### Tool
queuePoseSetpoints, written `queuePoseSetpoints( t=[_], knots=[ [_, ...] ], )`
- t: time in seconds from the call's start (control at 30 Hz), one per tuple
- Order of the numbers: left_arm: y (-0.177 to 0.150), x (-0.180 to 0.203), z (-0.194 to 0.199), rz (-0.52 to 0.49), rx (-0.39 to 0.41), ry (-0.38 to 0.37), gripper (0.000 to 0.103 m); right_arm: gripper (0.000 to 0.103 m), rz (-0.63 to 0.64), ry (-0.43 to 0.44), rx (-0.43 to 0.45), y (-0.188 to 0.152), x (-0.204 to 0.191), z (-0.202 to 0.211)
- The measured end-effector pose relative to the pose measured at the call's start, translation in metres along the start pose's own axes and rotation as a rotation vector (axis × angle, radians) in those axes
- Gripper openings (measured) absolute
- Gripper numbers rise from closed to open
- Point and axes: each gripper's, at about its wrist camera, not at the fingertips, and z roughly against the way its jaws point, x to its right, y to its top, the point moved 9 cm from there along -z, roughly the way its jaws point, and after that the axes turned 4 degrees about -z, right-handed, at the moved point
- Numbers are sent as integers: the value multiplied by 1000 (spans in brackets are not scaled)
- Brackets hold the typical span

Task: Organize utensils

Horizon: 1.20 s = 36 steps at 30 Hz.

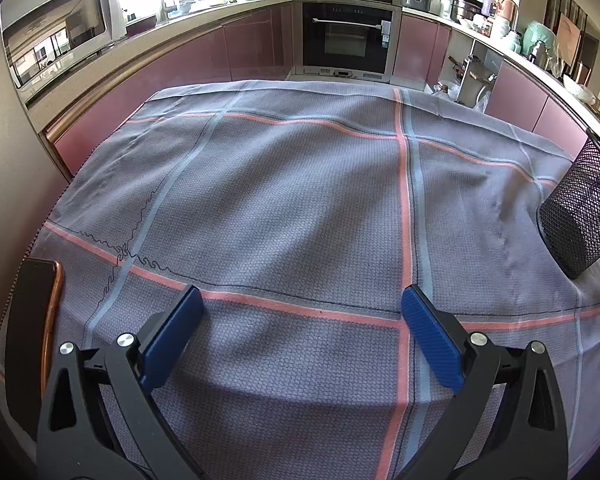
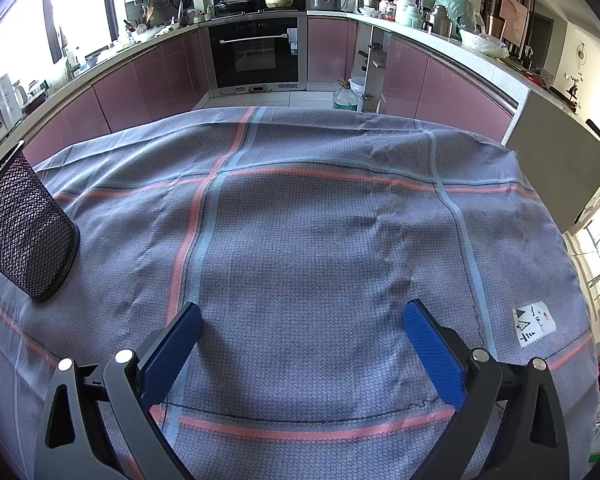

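Grey checked tablecloth (image 1: 300, 200) with pink and blue stripes covered the whole table, kitchen cabinets and oven (image 1: 346, 38) behind. Black mesh utensil holder (image 2: 24, 232) stood between the two grippers, at the right edge of the left view and left edge of the right view; its contents could not be seen. A dark phone (image 1: 28, 328) lay at the cloth's left edge. Left gripper (image 1: 302, 300) hung spread wide, empty. Right gripper (image 2: 300, 316) likewise spread, pinching nothing. No loose utensils showed anywhere, so progress was unclear: either finished or not begun.
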Motion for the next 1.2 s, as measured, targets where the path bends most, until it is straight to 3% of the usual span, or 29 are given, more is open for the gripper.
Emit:
queuePoseSetpoints(
  t=[0.87,1.0,1.2],
  knots=[
    [0,0,0,3,5,-4,97,97,0,0,0,0,-1,0],
    [2,1,11,22,52,-44,97,97,0,-1,0,0,-1,0],
    [10,13,51,21,183,-86,97,98,-3,-1,0,0,0,0]
  ],
)
